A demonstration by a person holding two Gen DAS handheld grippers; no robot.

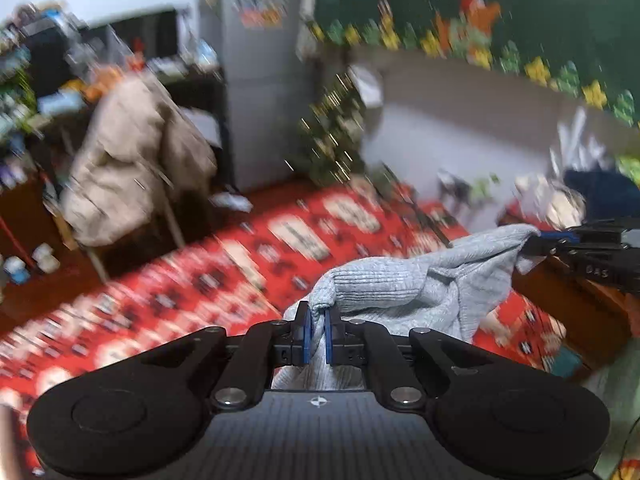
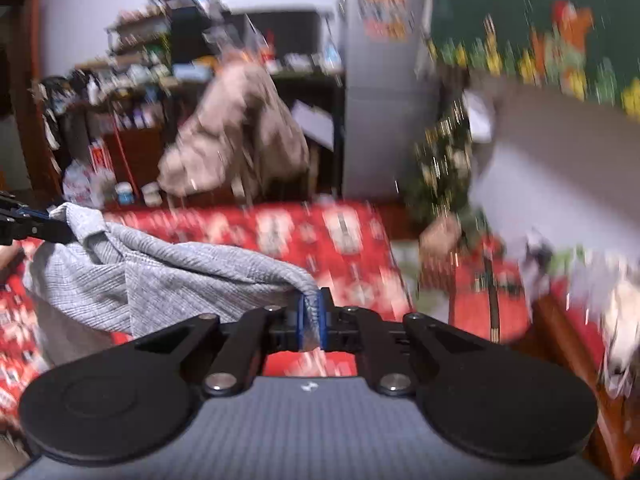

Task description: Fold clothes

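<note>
A grey ribbed knit garment [image 1: 404, 288] hangs in the air, stretched and sagging between the two tongs above a red patterned rug [image 1: 224, 264]. Its cloth is soft and fine-ribbed, bunched into folds at each held end and drooping in a loose pouch in the middle. The left tongs [image 1: 317, 330] are closed on one gathered corner, the fabric squeezed between the blue pads and trailing down behind them. The right tongs [image 2: 311, 326] are likewise clamped on the other corner, a narrow pleat of knit pinched between their blue pads; in the left wrist view they enter from the right edge, holding the far tip of the cloth. The rug below is bright red with rows of pale and dark blocky motifs, much blurred. Beyond it, a beige padded coat [image 1: 132, 160] is draped over a chair, near a tall grey cabinet [image 1: 260, 80] with colourful stickers. A small dark green tree with glinting lights [image 1: 336, 132] stands beside the cabinet, and a green patterned hanging [image 1: 460, 8] covers the wall above. Cluttered shelves [image 2: 136, 72] fill the far left of the room.
</note>
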